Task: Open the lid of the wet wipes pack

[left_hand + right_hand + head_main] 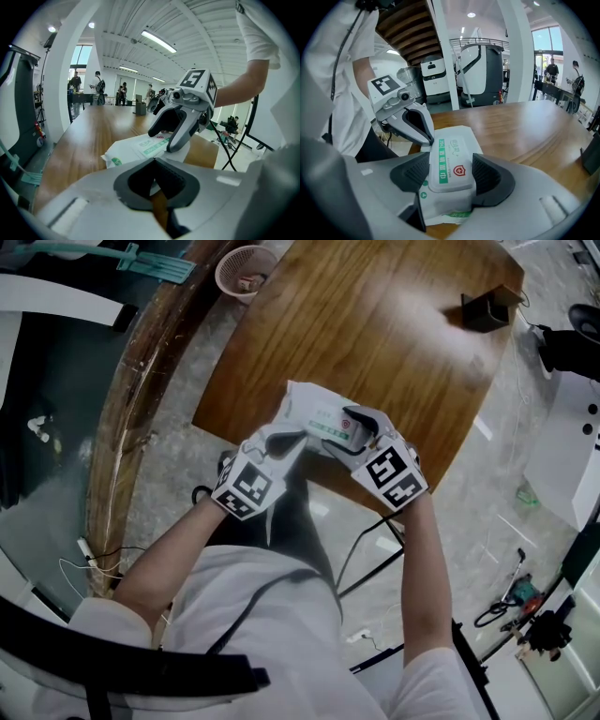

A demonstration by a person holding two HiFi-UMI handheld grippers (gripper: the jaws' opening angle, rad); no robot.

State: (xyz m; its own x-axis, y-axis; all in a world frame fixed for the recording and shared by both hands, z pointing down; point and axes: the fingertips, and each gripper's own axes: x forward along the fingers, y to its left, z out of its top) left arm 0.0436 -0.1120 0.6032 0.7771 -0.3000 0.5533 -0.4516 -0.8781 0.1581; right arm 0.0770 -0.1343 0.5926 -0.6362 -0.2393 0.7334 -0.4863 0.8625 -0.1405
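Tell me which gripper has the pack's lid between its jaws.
The right gripper: its jaws flank the lid of the wet wipes pack. The left gripper pinches the pack's far end instead.

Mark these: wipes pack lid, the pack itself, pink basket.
lid (pixel 451 164): right gripper view, centre of its label.
wet wipes pack (pixel 123 150): left gripper view, white wrapper left of the label.
pink basket (pixel 218 276): head view, left rim.
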